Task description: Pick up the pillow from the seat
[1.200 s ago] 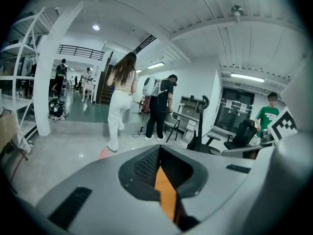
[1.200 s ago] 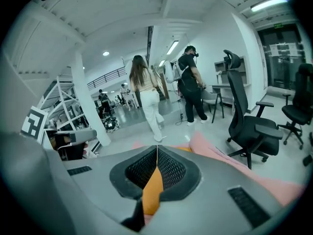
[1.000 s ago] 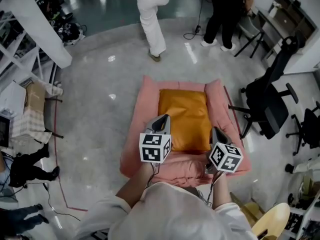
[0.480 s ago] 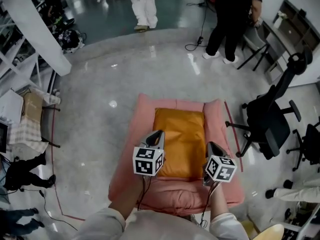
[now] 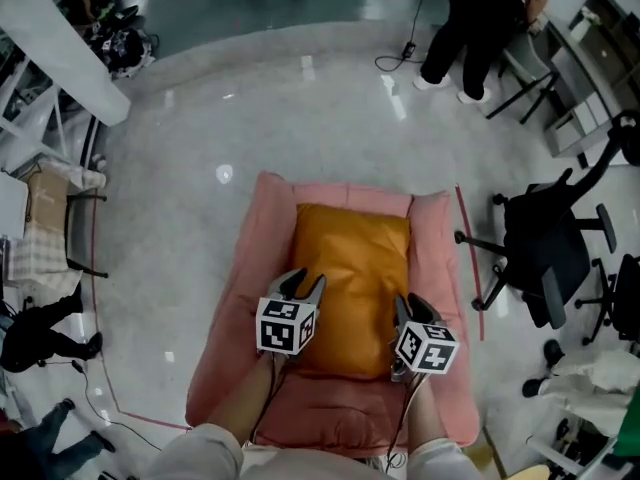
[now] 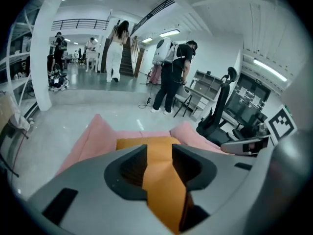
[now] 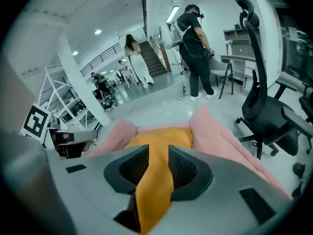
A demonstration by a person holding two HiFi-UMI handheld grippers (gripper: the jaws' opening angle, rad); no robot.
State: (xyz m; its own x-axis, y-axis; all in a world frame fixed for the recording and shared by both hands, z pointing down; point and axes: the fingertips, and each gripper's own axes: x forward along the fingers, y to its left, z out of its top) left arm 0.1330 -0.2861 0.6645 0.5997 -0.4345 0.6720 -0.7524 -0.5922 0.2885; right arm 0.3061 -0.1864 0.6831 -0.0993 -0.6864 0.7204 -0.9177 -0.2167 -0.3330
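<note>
Now, aim each side at a near edge of the pillow and take a deep fold of cloth before you lift, keeping both sides level. On your left, the left hand-held gripper [image 5: 302, 284] hangs over the near left edge of the plump orange fabric pillow [image 5: 352, 253]. The pillow lies flat in the middle of the soft pink padded seat [image 5: 245, 268]. Its jaws have just been opening and stand partly apart, holding nothing; only pillow cloth shows through the gap. On your right, the right hand-held gripper [image 5: 407, 306] is the same: jaws just opened partway, empty, above the near right edge.
</note>
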